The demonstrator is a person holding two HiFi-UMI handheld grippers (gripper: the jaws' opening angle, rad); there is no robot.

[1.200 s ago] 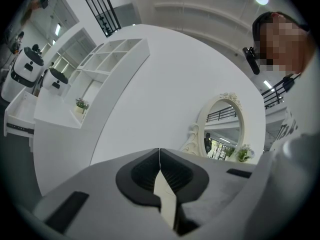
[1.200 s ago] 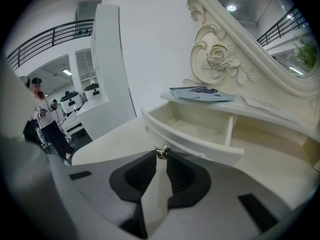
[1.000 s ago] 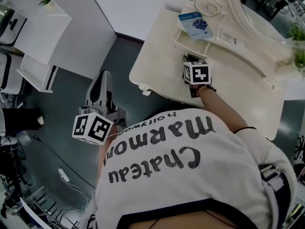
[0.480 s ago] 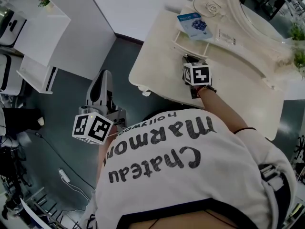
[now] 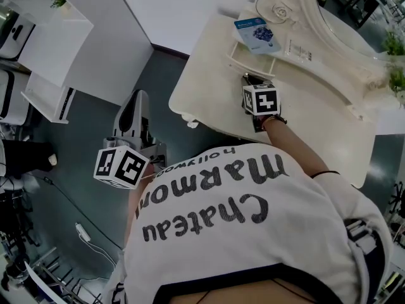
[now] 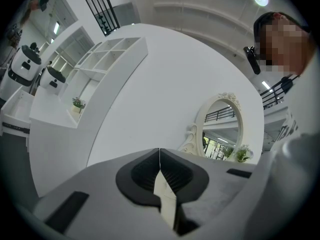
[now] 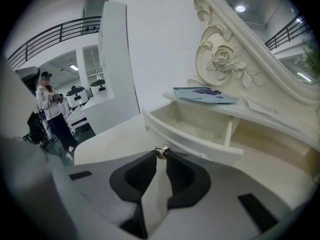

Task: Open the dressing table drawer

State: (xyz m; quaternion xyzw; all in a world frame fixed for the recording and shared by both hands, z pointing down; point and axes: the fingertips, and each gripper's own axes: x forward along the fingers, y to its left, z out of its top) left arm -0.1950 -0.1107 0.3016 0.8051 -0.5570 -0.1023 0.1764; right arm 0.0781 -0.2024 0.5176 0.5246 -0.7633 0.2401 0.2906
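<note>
The cream dressing table point(image 5: 202, 81) stands ahead of me, with its small drawer point(image 7: 200, 134) pulled out and its empty inside showing. My right gripper point(image 7: 161, 156) is shut on the drawer's small metal knob point(image 7: 161, 151), which sits between the pad tips. In the head view the right gripper point(image 5: 250, 81) reaches over the tabletop to the drawer point(image 5: 243, 62). My left gripper point(image 5: 137, 100) hangs off the table's left side over the floor. Its jaws are shut with nothing in them in the left gripper view point(image 6: 159, 156).
A blue booklet point(image 5: 256, 33) lies on the shelf above the drawer, below the carved oval mirror point(image 5: 342, 18). A white shelf unit point(image 5: 50, 49) stands at the left. A cable point(image 5: 85, 233) lies on the floor. A person point(image 7: 50, 109) stands far off.
</note>
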